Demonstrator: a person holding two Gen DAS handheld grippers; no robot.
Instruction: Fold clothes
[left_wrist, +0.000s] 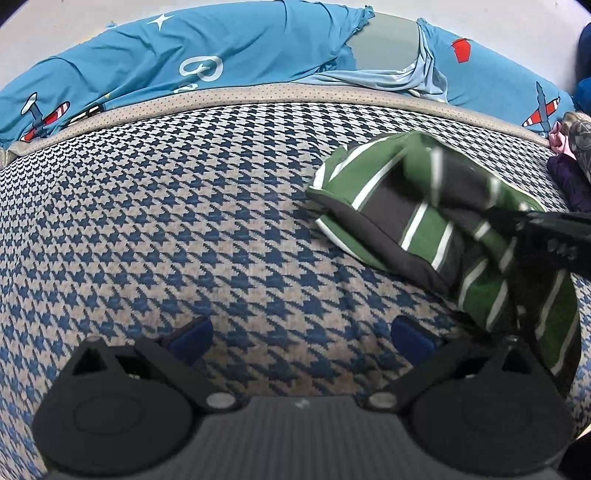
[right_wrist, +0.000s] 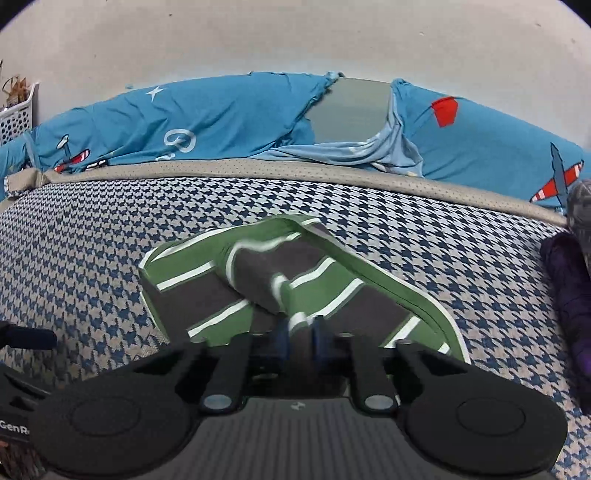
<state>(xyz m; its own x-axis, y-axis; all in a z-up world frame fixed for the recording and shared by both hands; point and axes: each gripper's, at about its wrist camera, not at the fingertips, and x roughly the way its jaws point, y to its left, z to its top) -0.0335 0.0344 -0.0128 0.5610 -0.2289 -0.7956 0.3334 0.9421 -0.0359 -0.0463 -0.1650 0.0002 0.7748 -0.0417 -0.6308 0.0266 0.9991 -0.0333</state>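
Observation:
A green, dark grey and white striped garment (right_wrist: 295, 280) lies bunched on the houndstooth bedspread (right_wrist: 92, 236). My right gripper (right_wrist: 300, 341) is shut on its near edge, with the cloth pinched between the blue pads. In the left wrist view the same striped garment (left_wrist: 417, 214) lies at the right, and the right gripper's black body (left_wrist: 546, 232) reaches in over it from the right edge. My left gripper (left_wrist: 301, 338) stands open over bare bedspread (left_wrist: 184, 221), left of the garment, with nothing between its blue pads (left_wrist: 192, 338).
A blue quilt with aeroplane prints (right_wrist: 221, 118) is heaped along the far side against a pale wall. A dark purple cloth (right_wrist: 569, 291) lies at the right edge of the bed. A white perforated basket (right_wrist: 16, 118) stands at far left.

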